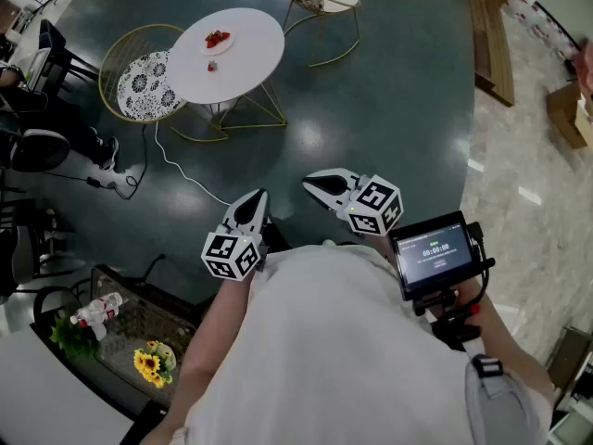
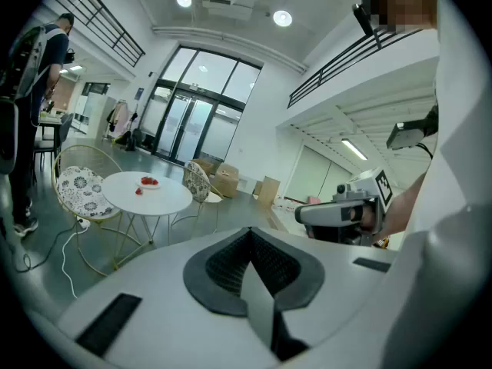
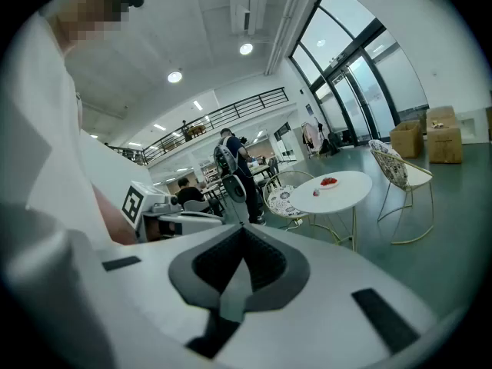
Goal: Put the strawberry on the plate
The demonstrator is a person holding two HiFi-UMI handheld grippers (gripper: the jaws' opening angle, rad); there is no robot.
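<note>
While held close, left gripper (image 1: 257,198), right gripper (image 1: 313,186) closed.

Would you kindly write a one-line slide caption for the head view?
Left gripper and right gripper, shut and empty, face the distant white table where a strawberry lies beside the plate.

Head view looks steeply down; both gripper views look forward; all share the distant round table (image 1: 246,58).

left gripper (image 1: 251,205) closed, empty, right gripper (image 1: 318,186) apparently closed
</note>
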